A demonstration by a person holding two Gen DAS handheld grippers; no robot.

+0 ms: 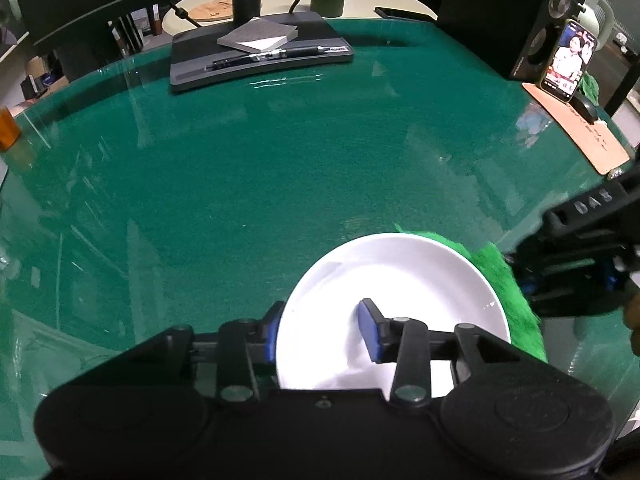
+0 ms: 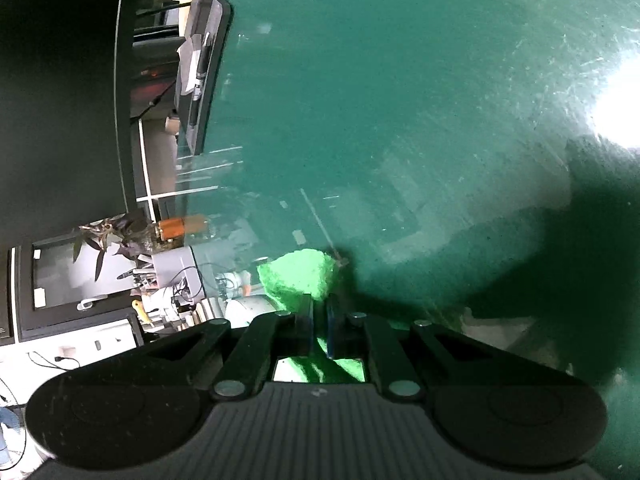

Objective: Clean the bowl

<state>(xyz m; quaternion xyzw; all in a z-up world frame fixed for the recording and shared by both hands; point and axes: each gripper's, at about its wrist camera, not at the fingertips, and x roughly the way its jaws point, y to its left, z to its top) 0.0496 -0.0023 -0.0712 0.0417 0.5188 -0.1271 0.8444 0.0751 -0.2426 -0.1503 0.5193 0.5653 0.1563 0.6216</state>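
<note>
A white bowl [image 1: 400,288] rests on the green glass table [image 1: 280,152]. My left gripper [image 1: 320,330] is shut on the bowl's near rim, one blue pad outside and one inside. A bright green fuzzy cloth [image 1: 504,280] lies against the bowl's right side. My right gripper [image 2: 319,320] is shut on the green cloth [image 2: 304,272], which sticks out past its fingertips; in the left wrist view its black body [image 1: 580,256] is at the right edge beside the bowl. The bowl does not show in the right wrist view.
A monitor base [image 1: 260,56] with a notepad and pen stands at the table's far side. A phone [image 1: 568,60] leans on a speaker at the far right, by a cork mat [image 1: 580,128] and mouse. An orange bottle [image 1: 8,128] stands at the left edge.
</note>
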